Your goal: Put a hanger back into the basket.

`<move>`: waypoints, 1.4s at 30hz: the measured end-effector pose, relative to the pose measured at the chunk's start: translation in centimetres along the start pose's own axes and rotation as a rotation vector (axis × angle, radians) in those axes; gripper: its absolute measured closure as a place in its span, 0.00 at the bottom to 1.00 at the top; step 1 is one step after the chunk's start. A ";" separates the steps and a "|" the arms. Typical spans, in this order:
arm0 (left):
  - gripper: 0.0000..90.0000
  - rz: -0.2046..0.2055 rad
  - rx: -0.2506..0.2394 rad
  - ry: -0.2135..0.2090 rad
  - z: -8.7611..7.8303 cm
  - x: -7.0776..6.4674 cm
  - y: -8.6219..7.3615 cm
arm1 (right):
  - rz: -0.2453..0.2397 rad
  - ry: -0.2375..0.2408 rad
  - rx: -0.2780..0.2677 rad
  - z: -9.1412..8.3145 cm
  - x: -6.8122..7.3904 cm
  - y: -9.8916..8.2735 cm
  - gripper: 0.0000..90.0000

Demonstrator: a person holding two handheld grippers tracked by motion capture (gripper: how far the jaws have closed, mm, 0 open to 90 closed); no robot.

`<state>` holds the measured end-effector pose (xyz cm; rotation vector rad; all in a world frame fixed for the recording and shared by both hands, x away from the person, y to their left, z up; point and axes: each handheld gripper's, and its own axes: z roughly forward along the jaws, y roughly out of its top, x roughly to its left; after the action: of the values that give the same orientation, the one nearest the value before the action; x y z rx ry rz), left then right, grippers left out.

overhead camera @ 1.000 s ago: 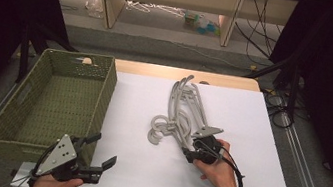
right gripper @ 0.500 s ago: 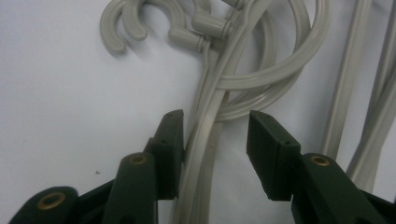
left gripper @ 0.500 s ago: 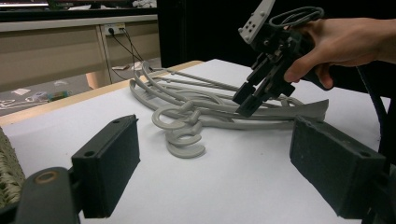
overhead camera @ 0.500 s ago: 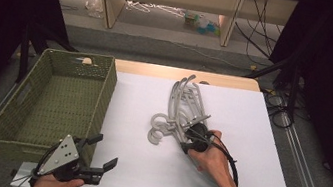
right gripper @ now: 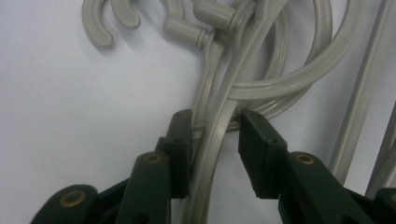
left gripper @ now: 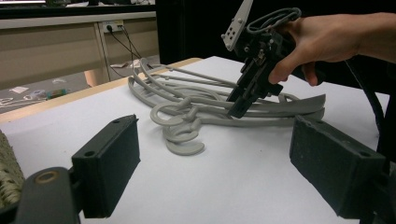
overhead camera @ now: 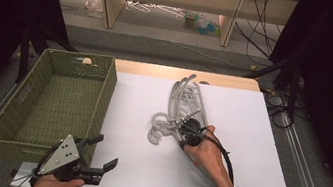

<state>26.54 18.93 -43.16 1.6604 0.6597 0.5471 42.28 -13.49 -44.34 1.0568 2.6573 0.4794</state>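
Note:
A pile of grey plastic hangers lies on the white table, hooks toward the left. My right gripper points down into the pile near the hooks. In the right gripper view one hanger arm runs between the jaws of this gripper; it lies against the left pad, with a gap to the right pad. These jaws have just been closing. In the left gripper view the right gripper stands on the hangers. My left gripper is held open and bare at the table's near left edge.
A green woven basket stands at the left of the table, with nothing visible in it. Bare white tabletop lies between the two grippers. Cables trail over the floor at the right, and shelving stands beyond the far edge.
My right hand has moved away from me and slightly left, onto the hangers near their hooks. Its jaws have narrowed around one hanger arm. The left gripper has stayed put.

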 end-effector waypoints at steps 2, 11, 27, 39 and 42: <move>0.18 -0.013 -0.008 0.002 0.0 -0.1 0.1 | -0.008 0.024 -0.003 0.0 -0.2 -0.2 0.81; 0.18 0.008 -0.008 0.002 -0.1 -0.1 0.1 | 0.001 0.052 0.004 -0.8 -0.7 -0.4 0.83; 0.18 0.021 0.000 0.004 -0.1 0.1 0.2 | 0.044 -0.009 -0.049 -4.6 -4.3 -2.4 0.90; 0.18 0.012 -0.006 0.004 0.0 0.1 0.2 | 0.066 0.014 -0.200 -8.0 -6.9 -3.7 0.91; 0.18 -0.004 -0.006 0.008 0.0 0.0 0.1 | 0.088 0.019 -0.230 -8.5 -7.4 -4.0 0.91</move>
<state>26.60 18.94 -43.04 1.6516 0.6664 0.5533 42.19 -23.19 -37.37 1.1042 2.5033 0.7948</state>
